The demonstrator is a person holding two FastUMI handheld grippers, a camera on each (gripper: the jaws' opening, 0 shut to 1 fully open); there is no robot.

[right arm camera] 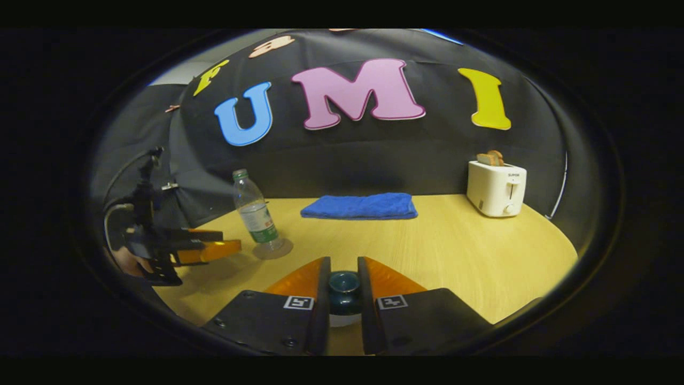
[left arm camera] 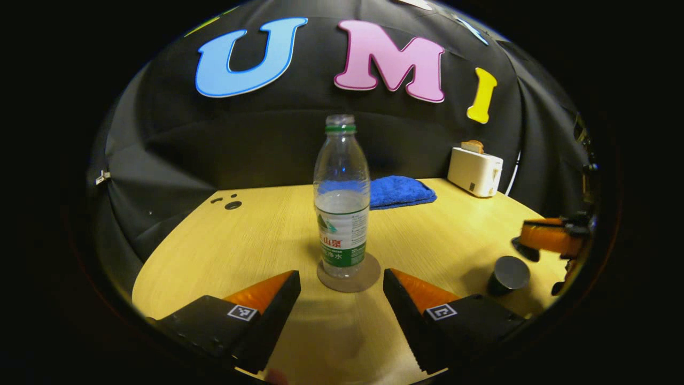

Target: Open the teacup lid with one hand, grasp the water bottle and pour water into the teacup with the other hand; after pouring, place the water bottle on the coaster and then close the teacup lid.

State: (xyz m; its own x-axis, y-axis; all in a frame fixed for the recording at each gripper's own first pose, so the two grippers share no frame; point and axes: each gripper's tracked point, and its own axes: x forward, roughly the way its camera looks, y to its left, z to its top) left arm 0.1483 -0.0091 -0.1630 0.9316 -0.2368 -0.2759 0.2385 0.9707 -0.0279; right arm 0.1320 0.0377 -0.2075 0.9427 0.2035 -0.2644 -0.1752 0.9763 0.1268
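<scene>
Left gripper view: left gripper point(left arm camera: 342, 280) spread wide, water bottle point(left arm camera: 342, 200) upright on coaster point(left arm camera: 368, 278) just ahead, untouched. Teacup point(left arm camera: 507, 275) stood to right on table point(left arm camera: 240, 240). Right gripper view: right gripper point(right arm camera: 343, 283) pinched teacup lid point(right arm camera: 343, 289) between both fingers.

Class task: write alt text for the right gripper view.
The right gripper jaws close around a dark lid knob at bottom centre. Left, a water bottle stands on a coaster beside the left gripper.
</scene>
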